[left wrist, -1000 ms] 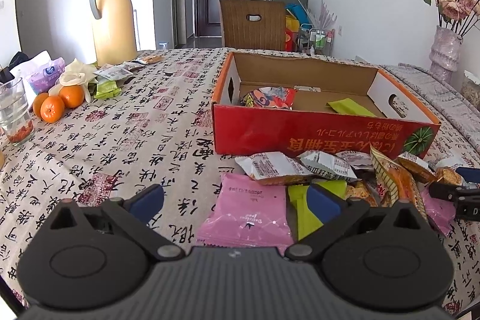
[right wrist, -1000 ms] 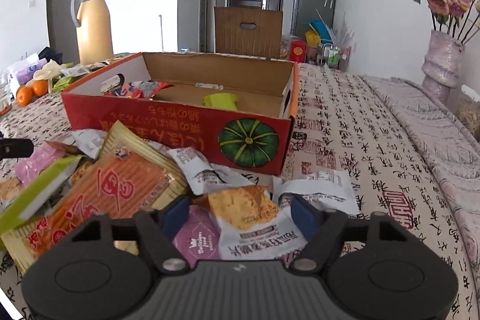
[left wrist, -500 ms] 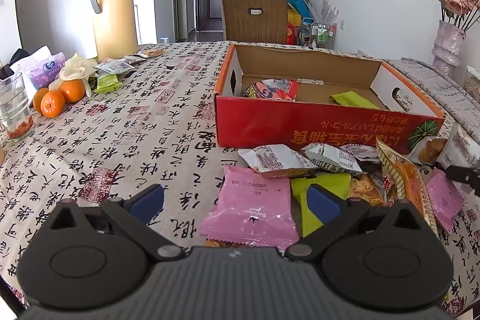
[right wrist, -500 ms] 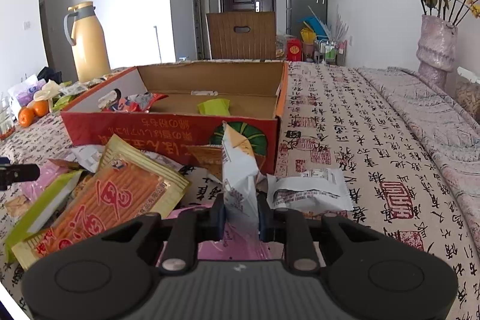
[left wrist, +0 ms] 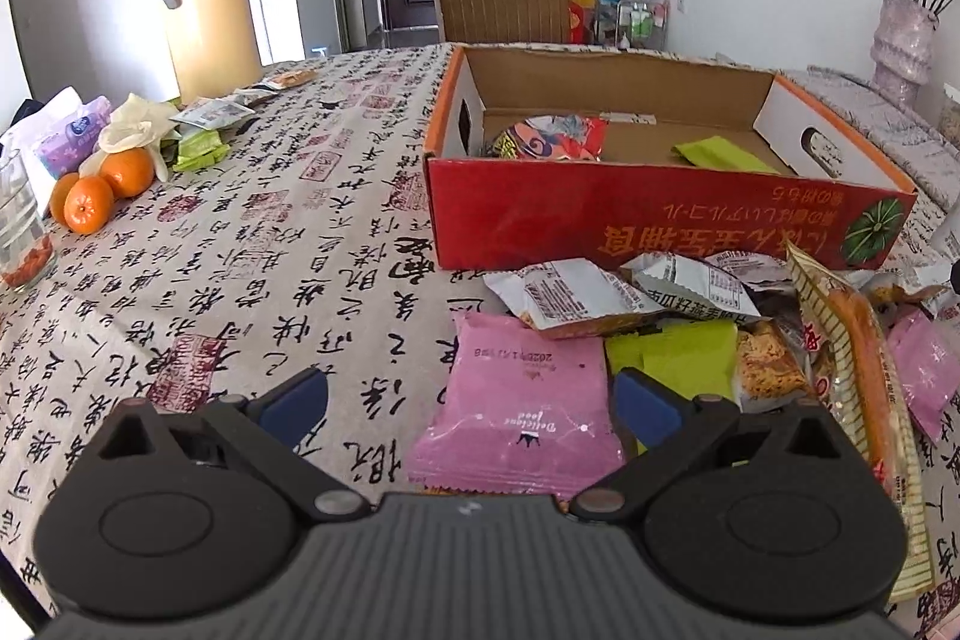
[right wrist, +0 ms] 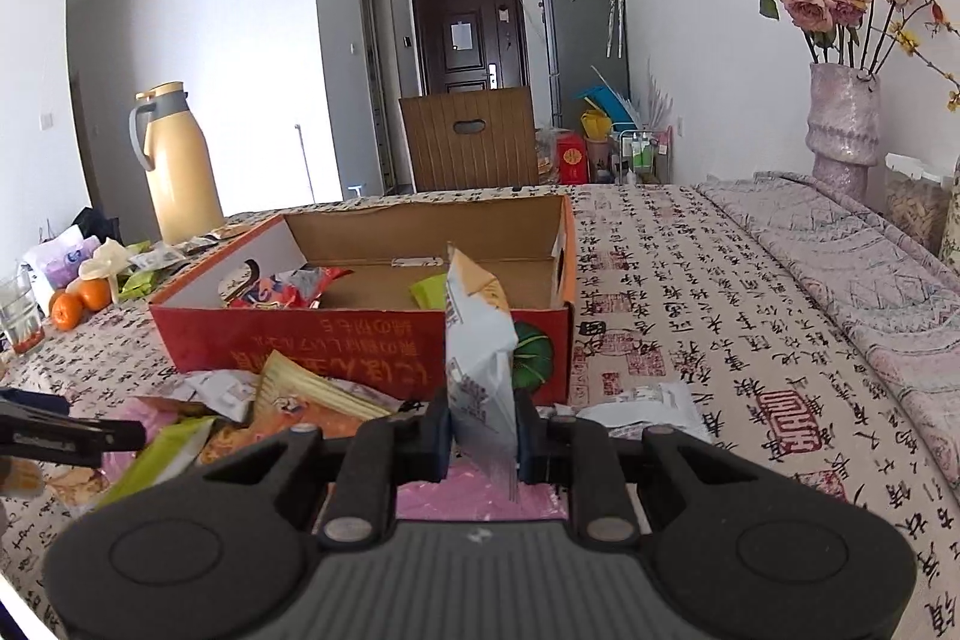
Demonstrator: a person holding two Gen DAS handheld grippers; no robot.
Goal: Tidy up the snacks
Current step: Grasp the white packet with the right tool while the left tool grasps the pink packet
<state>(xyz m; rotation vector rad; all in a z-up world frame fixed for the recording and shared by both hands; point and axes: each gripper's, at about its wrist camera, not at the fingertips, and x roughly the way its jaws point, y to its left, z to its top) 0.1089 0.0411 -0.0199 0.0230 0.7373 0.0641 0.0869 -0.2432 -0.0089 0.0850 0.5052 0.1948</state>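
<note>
Holding a white snack packet (right wrist: 480,340) upright by its lower edge, the right gripper (right wrist: 483,439) is pinched narrow on it, clear of the pile, the cardboard box (right wrist: 372,340) straight ahead. My read: an edge grip keeps the floppy packet hanging free so it can drop over the box's near wall. The box already holds a red-blue packet (right wrist: 288,289) and a green one (right wrist: 429,289), so sorting is early. The left gripper (left wrist: 471,403) sits wide and empty, low over the surface (left wrist: 270,244), a pink packet (left wrist: 522,400) lying between its fingers but not pressed; likely next pick. The loose pile (left wrist: 720,316) lies just before the box.
</note>
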